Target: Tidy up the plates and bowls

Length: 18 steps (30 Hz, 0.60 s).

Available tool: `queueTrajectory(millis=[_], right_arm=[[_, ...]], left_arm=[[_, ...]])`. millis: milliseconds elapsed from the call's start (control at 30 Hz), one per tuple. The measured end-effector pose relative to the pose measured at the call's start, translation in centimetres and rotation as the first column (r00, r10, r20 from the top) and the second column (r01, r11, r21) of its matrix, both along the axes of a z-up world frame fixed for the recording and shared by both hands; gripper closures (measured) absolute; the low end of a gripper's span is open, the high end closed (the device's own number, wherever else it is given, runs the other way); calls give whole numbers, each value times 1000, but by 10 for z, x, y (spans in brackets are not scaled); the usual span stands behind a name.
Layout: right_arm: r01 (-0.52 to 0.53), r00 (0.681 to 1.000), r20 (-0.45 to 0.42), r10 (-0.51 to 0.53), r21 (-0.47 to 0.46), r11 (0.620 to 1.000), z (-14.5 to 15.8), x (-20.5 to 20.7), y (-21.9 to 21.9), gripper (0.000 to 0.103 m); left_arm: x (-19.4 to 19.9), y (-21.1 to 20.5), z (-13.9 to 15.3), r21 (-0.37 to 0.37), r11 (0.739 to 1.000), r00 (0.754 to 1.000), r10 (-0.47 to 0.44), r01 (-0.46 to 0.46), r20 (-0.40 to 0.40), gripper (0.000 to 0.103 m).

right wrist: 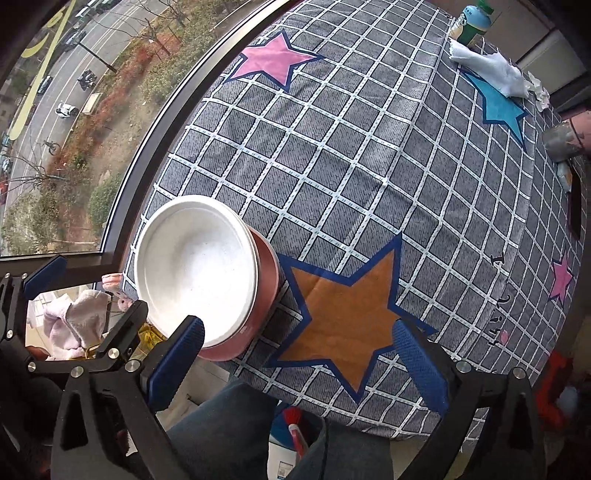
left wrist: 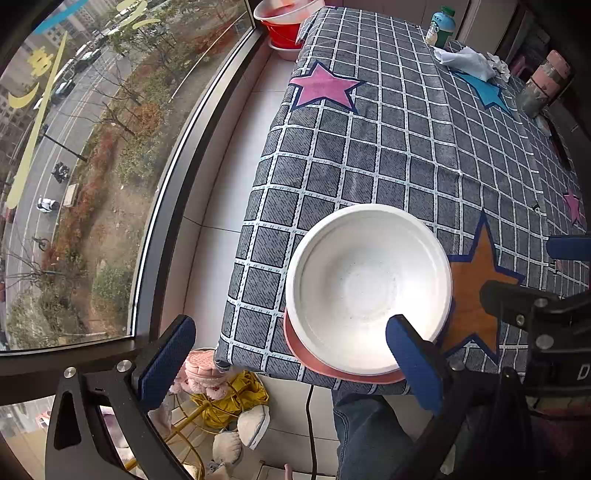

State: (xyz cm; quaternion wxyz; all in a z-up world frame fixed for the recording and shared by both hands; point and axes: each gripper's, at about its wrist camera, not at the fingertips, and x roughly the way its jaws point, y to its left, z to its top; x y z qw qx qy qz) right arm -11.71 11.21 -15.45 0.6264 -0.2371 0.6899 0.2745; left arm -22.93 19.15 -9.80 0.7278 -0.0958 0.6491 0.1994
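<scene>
Your left gripper (left wrist: 291,358) spread wide, pinching nothing; your right gripper (right wrist: 295,365) likewise. White bowl (left wrist: 365,284) nested in pink bowl (left wrist: 295,345) at near edge of checked tablecloth (left wrist: 399,147), beside orange star (right wrist: 343,314). Bottle (left wrist: 441,27) far.

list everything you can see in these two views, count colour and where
white bowl: 1, white, stacked on the pink dish at the table's near corner by the window
pink dish: 1, pink, under the white bowl
tablecloth: 1, grey check with pink, blue and orange stars, covering the table
bottle: 1, green and blue, far end of the table
crumpled tissue: 1 heap, white, on the blue star
basins: a stack, white over red, beyond the table's far end by the window
plush toys: several, pink and cream, on the floor below the table
leg in jeans: blue, at the table edge
left gripper: open, empty, above the bowl
right gripper: open, empty, above the orange star
</scene>
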Motion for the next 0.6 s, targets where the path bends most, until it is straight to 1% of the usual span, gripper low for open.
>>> queueTrajectory(millis=[167,367,600], right_arm=[[45,999,-26,-46,-32,998,-8,4,-11,1],[39,998,-38,-40,-38,999,-10,3,-14,1],[36,998,-47,-38,-46,998,-12,2,-13,1]], left_arm=[[1,-1,0,-1,1000,1000,-2,2,-1,0],[4,-6,-1,-4,1000,1000,-29,29,-6,0],[1,-5,-2,-8,999,999,-31,31,-16,0]])
